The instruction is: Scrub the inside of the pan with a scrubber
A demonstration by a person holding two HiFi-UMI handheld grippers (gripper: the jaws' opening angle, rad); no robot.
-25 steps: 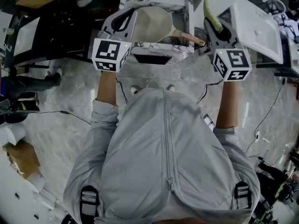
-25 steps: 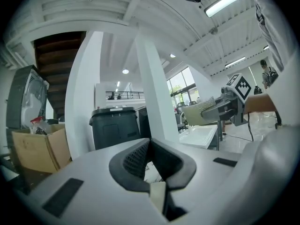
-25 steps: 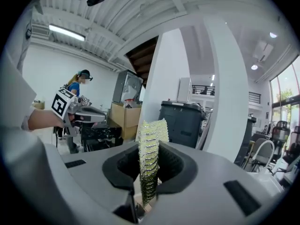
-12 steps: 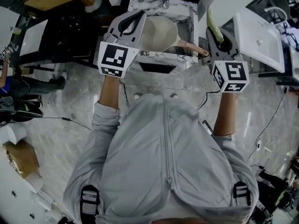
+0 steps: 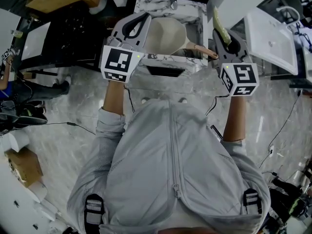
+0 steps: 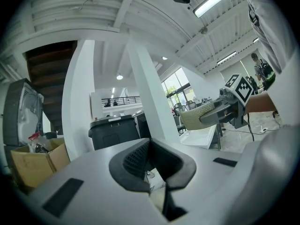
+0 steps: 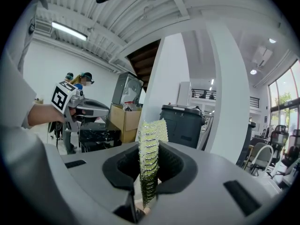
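A beige pan [image 5: 165, 34] with a tan handle [image 5: 201, 49] lies tilted in the marbled sink [image 5: 146, 4] in the head view. My left gripper [image 5: 142, 18] hovers at the pan's left rim, jaws shut with nothing between them [image 6: 152, 165]. To the right of the pan handle, my right gripper [image 5: 220, 33] is shut on a yellow-green mesh scrubber [image 5: 217, 19], which stands up between the pads [image 7: 151, 144]. Both grippers point out into the room, so neither gripper view shows the pan. The left gripper view shows the scrubber [image 6: 201, 116] off to the right.
A white board [image 5: 270, 30] lies at the right and a dark shelf unit [image 5: 73, 28] at the left of the sink. Cables cross the marble floor [image 5: 58, 130]. A black bin [image 7: 183, 123], a cardboard box [image 7: 124, 118] and a white pillar [image 7: 227, 102] stand beyond.
Both grippers have shifted slightly forward toward the sink over the second. The scrubber stays clamped in the right gripper and the pan has not moved.
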